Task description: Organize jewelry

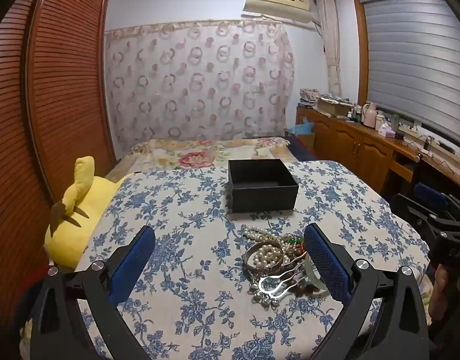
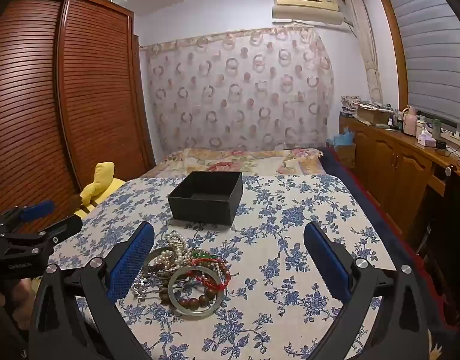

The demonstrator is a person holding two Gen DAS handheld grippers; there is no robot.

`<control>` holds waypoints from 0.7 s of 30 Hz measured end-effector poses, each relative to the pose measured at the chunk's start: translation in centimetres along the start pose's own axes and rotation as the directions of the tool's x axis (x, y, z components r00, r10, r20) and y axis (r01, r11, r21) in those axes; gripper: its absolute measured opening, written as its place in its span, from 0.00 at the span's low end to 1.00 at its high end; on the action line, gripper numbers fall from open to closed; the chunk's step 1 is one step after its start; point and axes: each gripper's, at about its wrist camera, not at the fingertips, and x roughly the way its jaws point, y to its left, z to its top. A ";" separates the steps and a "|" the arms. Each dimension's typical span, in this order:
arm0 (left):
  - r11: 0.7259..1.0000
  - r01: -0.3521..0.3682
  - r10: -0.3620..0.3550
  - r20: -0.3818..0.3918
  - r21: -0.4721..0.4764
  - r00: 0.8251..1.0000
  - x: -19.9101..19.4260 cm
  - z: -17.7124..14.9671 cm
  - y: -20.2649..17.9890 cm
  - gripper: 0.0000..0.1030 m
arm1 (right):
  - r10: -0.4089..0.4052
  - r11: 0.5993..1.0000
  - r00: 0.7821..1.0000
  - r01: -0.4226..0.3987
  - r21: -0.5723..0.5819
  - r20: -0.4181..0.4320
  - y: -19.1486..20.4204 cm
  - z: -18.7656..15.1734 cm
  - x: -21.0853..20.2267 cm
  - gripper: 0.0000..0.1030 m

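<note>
the jewelry pile (image 1: 275, 265) lies on the blue-flowered bedspread (image 1: 185, 210) of the bed, a little nearer than the open black box (image 1: 261, 184), which stands apart from it and looks empty from both views.

the left wrist view has the pile just inside the right-hand finger of the left gripper (image 1: 230, 241), whose jaws are spread wide with nothing between them. here a string of pearls (image 1: 267, 256) sits heaped inside a metal bangle (image 1: 261, 253), and a white loop-shaped piece (image 1: 273, 283) lies at the near edge; the finger hides the far right part of the pile. this view also catches the right gripper at the right edge, and a yellow plush toy (image 1: 69, 225) against the louvred wardrobe (image 1: 65, 75).

the right wrist view shows the same pile from the other side, beside the left-hand finger of the right gripper (image 2: 230, 240), jaws likewise released and holding nothing. it reveals what the other view covers: a pale green bangle (image 2: 195, 292) lying flat at the front, brown wooden beads (image 2: 197, 300) inside it, a red cord bracelet (image 2: 213, 273) across its top and green beads (image 2: 200, 253) behind. the left gripper shows at the left edge. neither gripper touches the jewelry.
</note>
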 end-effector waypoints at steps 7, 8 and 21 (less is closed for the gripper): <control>1.000 0.002 -0.002 0.001 -0.001 1.000 0.0 0.0 0.0 0.93 | 0.000 1.000 1.000 0.000 0.005 0.002 -0.2 -0.1 0.0 0.98; 1.000 0.002 -0.002 0.003 -0.001 1.000 0.0 0.0 0.0 0.93 | 0.000 1.000 1.000 0.000 0.005 0.003 -0.2 -0.1 0.0 0.98; 1.000 0.008 -0.008 0.013 -0.009 1.000 -0.2 0.2 0.2 0.93 | -0.001 1.000 1.000 0.001 0.001 -0.001 -0.1 0.0 -0.1 0.98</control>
